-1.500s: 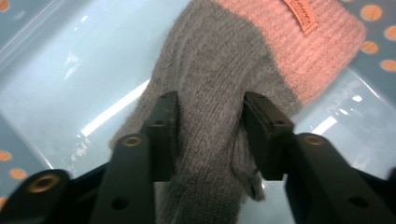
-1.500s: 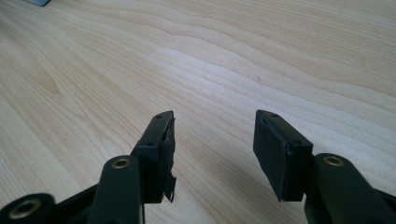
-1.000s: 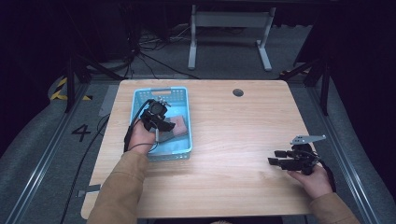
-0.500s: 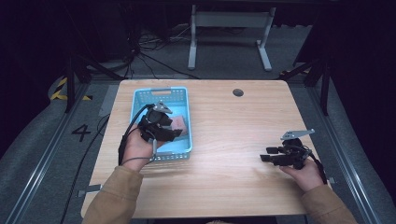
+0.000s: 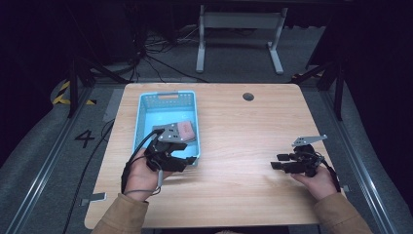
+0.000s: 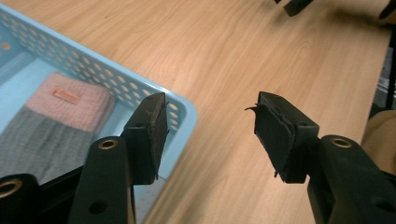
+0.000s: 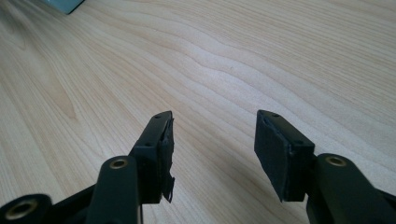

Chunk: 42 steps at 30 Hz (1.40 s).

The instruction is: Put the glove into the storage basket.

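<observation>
A blue basket (image 5: 144,114) is seen on the left half of the wooden bench (image 5: 243,131). Inside it, a folded grey and pink cloth (image 6: 51,116) is laid flat on the floor of the basket, toward its near end. The left gripper (image 6: 208,135) is held over the basket's near right corner, its jaws spread wide with nothing between them; one jaw is seen above the basket rim, the other above bare bench. The right gripper (image 7: 212,149) is held low over the bench near the right edge, well apart from the basket, its jaws likewise wide apart and empty, pointed toward the left.
</observation>
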{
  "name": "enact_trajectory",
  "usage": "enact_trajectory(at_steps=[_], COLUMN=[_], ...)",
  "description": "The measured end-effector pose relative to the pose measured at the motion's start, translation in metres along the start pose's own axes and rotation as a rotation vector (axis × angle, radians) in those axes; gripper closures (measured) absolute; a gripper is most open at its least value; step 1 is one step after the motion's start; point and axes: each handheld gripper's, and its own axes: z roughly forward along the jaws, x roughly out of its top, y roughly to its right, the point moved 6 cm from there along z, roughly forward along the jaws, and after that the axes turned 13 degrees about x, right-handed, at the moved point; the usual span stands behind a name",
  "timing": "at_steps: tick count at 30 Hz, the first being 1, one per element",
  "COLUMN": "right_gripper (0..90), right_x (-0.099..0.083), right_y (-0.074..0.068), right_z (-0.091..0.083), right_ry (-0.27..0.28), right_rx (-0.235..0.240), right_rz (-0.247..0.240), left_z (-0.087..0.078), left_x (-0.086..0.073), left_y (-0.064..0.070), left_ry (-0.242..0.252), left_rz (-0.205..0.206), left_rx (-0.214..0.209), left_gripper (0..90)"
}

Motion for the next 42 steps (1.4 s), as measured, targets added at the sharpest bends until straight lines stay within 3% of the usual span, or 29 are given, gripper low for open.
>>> enact_trajectory(at_steps=[1, 8, 14, 22, 25, 26, 29, 32, 35, 42], right_gripper=[47.6, 47.6, 47.6, 47.6, 47.5, 47.4, 47.3, 47.3, 47.3, 47.3], right_x=[-0.001, -0.003, -0.005, -0.008, -0.010, -0.011, -0.011, -0.013, -0.013, -0.015], right_y=[0.000, 0.001, 0.001, 0.001, 0.002, 0.002, 0.002, 0.002, 0.002, 0.005], right_z=[0.001, 0.002, 0.003, 0.006, 0.008, 0.009, 0.011, 0.013, 0.013, 0.013], right_ry=[-0.004, -0.010, -0.019, -0.032, -0.038, -0.043, -0.048, -0.054, -0.057, -0.054], right_rx=[-0.001, -0.004, -0.010, -0.006, -0.006, -0.008, -0.012, -0.018, -0.021, -0.032], right_rz=[0.003, 0.002, 0.000, -0.004, -0.001, -0.003, -0.011, -0.012, -0.017, -0.018], left_z=[0.003, 0.011, 0.025, 0.043, 0.050, 0.052, 0.061, 0.071, 0.075, 0.083], left_x=[-0.004, -0.018, -0.033, -0.059, -0.067, -0.069, -0.070, -0.075, -0.077, -0.082], left_y=[0.004, 0.016, 0.024, 0.033, 0.035, 0.035, 0.038, 0.041, 0.042, 0.040], left_ry=[-0.019, -0.032, -0.009, -0.016, -0.034, -0.036, -0.036, -0.048, -0.048, -0.077], left_rz=[0.007, 0.023, 0.057, 0.044, 0.055, 0.056, 0.026, 0.057, 0.057, 0.027], left_rx=[-0.009, -0.039, -0.002, -0.022, 0.012, 0.028, 0.009, 0.017, 0.019, -0.019], left_gripper=[44.6, 44.4, 44.8, 44.9, 44.7, 44.5, 44.5, 45.0, 45.1, 44.0])
